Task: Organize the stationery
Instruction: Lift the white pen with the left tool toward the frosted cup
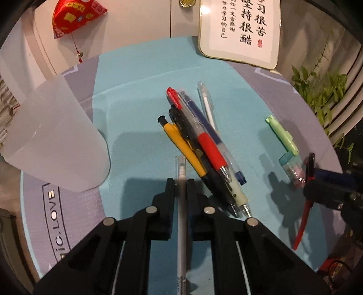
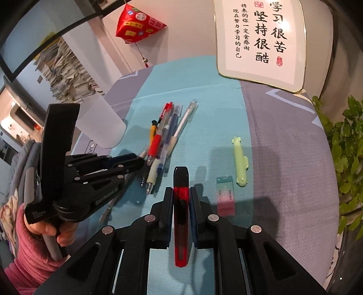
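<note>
My left gripper (image 1: 181,181) is shut on a thin white pen (image 1: 181,204), held along its fingers above the teal mat; the gripper also shows in the right wrist view (image 2: 140,160). My right gripper (image 2: 181,189) is shut on a red and black utility knife (image 2: 181,215), which also shows in the left wrist view (image 1: 305,204). A pile of pens (image 1: 202,145) lies on the mat just ahead of the left gripper; it also shows in the right wrist view (image 2: 163,140). A frosted white cup (image 1: 52,136) stands at the left. A green whale-shaped highlighter (image 2: 240,161) and an eraser (image 2: 225,195) lie right of the knife.
A teal mat (image 1: 136,102) covers a grey desk pad (image 2: 290,147). A framed calligraphy sign (image 2: 261,38) leans at the back. A red hanging ornament (image 1: 72,15) is on the wall. A green plant (image 2: 349,147) stands at the right edge.
</note>
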The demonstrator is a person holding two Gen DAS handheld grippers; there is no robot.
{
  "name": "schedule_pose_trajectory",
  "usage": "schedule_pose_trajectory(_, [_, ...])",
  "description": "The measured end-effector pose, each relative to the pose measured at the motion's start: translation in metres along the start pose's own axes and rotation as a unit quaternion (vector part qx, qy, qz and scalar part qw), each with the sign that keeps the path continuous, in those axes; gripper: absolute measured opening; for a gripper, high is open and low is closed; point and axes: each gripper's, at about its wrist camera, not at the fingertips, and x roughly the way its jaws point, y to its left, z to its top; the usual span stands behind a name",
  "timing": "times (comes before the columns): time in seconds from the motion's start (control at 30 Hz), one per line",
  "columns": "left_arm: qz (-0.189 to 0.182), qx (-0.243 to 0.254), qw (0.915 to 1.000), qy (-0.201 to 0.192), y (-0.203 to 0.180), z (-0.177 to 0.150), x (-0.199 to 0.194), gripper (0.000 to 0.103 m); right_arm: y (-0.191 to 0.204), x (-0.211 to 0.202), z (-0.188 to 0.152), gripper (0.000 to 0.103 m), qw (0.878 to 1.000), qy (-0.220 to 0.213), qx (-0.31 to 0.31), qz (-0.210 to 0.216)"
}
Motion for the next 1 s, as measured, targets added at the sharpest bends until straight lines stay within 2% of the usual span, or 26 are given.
schedule_pose_trajectory(0.07, [-0.015,-0.011,0.9998,-0.007,0.001,-0.003,-0.008,0.008,0.003,-0.002,0.000,0.014,1.000,-0.002,-0.004,0.001])
schedule_pose_trajectory(0.23, [-0.024,-0.017,0.9976,-0.062,0.000,-0.011,-0.050,0.008,0.013,-0.011,0.002,0.014,1.000,-0.015,-0.017,0.001])
schedule_pose_trajectory(0.5, [-0.015,-0.035,0.9896,-0.139,0.009,-0.030,-0.110,0.008,0.037,-0.030,0.011,0.014,0.997,-0.049,-0.052,0.002])
schedule_pose_trajectory(0.77, [-0.008,-0.050,0.9793,-0.196,0.022,-0.028,-0.150,0.008,0.067,-0.048,0.027,0.014,0.993,-0.078,-0.086,0.003])
schedule_pose_trajectory(1.0, [0.008,-0.055,0.9712,-0.232,0.032,-0.006,-0.176,0.008,0.092,-0.055,0.048,0.014,0.990,-0.093,-0.109,0.008])
